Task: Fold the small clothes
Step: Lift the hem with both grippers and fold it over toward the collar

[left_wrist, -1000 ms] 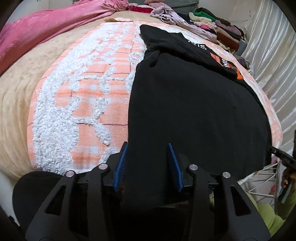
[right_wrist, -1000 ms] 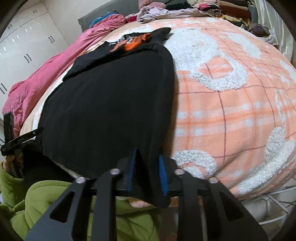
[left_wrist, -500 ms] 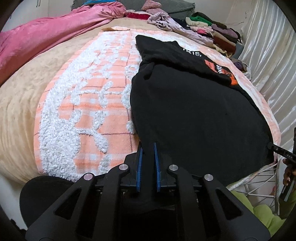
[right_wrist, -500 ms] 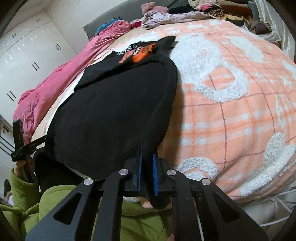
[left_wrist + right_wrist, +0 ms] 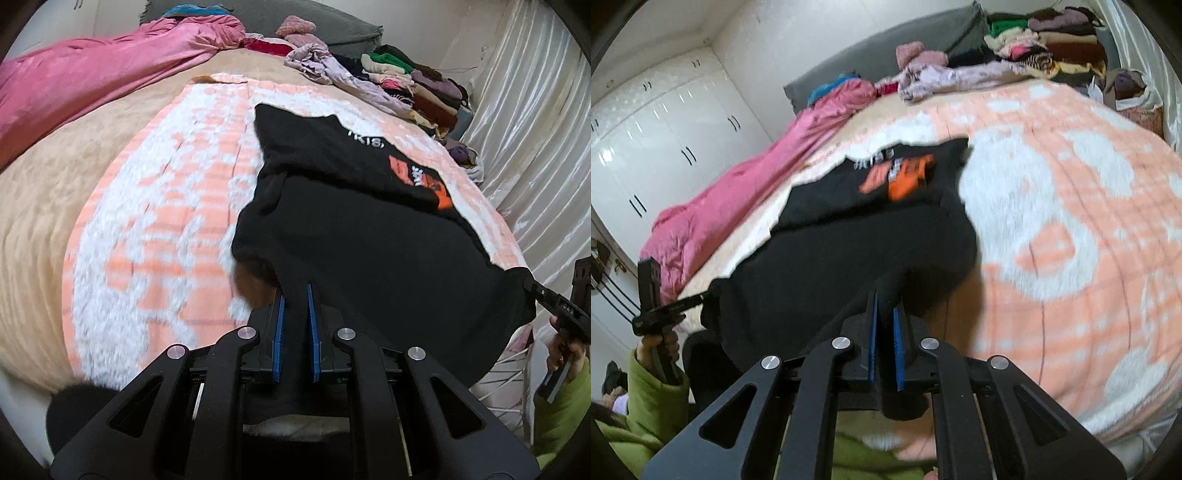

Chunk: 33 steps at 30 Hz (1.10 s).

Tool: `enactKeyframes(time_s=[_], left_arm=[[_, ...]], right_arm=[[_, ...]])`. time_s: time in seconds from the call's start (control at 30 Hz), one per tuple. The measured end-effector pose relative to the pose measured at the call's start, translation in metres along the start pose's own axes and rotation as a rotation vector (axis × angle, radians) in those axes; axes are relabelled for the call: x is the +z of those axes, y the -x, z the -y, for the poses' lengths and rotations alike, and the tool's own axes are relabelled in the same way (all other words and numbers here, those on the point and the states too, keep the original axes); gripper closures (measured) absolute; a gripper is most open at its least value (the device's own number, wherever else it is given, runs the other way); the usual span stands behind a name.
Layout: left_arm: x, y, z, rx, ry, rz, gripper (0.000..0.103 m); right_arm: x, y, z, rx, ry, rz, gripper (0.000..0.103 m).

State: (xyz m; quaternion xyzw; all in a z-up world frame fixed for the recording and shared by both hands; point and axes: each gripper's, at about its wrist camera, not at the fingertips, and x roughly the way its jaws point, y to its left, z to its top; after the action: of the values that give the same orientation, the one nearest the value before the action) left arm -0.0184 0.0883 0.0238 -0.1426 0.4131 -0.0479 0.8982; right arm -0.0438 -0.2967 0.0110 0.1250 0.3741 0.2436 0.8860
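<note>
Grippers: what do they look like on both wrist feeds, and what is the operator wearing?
Both the left gripper and right gripper are matte black linkage frames with silver rivets and blue ribbed fingers. The sleeve is lime green.

A soft black shirt (image 5: 369,251) with an orange and white print (image 5: 421,177) lies on the peach and white fuzzy blanket (image 5: 155,236). Its far end, the part with the print, rests flat on the blanket. Its near edge is lifted up off the blanket at two corners, so the cloth there hangs a bit and makes a dark shadow under it.
</note>
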Motion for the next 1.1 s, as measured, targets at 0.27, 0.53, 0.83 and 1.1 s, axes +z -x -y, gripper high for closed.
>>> enactKeyframes(time_s=[0.27,0.53,0.83,1.1], left_arm=[[0.047,-0.008,-0.002,-0.011,0.021,0.021,0.098],[0.104,-0.030,-0.016,-0.019,0.082,0.031,0.098],[0.161,-0.080,-0.038,-0.009,0.177,0.022,0.098],[0.186,-0.123,-0.045,0.001,0.251,0.028,0.097]], right_arm=[[0.039,-0.005,0.011,0.007,-0.010,0.087,0.096],[0.090,-0.026,0.022,0.011,-0.020,0.160,0.096],[0.154,-0.078,0.040,-0.031,-0.024,0.193,0.096],[0.174,-0.138,0.071,-0.123,-0.100,0.124,0.096]])
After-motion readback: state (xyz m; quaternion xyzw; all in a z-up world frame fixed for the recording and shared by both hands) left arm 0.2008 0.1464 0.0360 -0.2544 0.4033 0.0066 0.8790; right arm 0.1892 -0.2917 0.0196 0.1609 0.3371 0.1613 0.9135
